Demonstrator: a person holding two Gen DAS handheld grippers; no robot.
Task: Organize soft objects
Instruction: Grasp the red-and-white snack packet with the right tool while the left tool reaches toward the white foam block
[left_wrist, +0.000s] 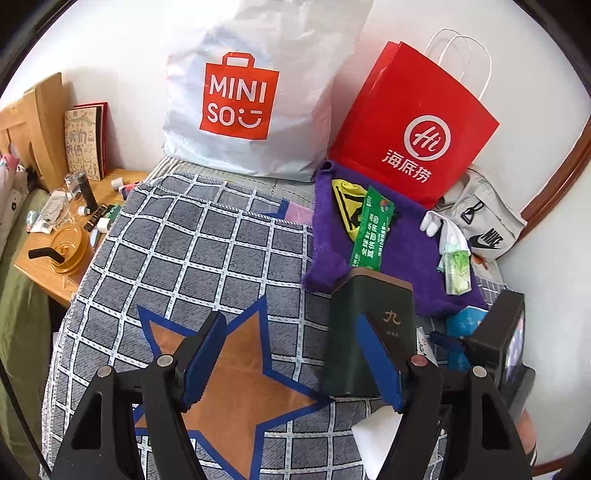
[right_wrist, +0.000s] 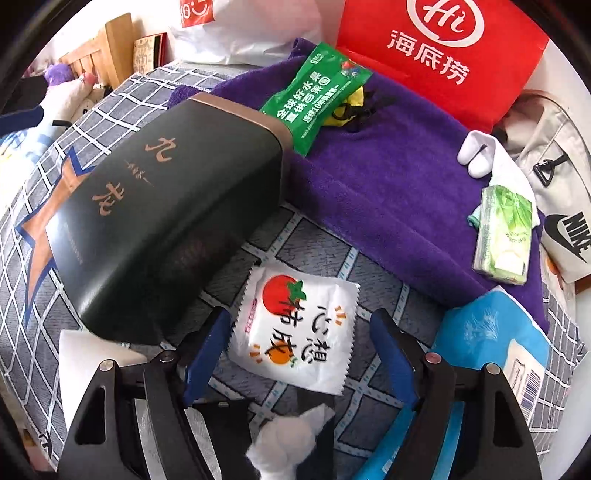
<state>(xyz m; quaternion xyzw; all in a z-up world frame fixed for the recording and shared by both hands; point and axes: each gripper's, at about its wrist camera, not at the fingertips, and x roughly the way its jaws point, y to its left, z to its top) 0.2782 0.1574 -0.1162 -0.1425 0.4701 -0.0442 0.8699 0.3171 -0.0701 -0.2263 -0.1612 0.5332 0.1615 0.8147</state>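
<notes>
White snack packet (right_wrist: 295, 332) with a tomato print lies flat on the checked bedcover (right_wrist: 321, 254), between the wide-open fingers of the right gripper (right_wrist: 301, 356); nothing gripped yet, likely lined up for a pick. Dark box (right_wrist: 166, 214) just left of it, purple towel (right_wrist: 388, 177) behind, carrying a green packet (right_wrist: 317, 99) and tissue pack (right_wrist: 504, 232). Left gripper (left_wrist: 291, 365) open, empty, over the star pattern.
</notes>
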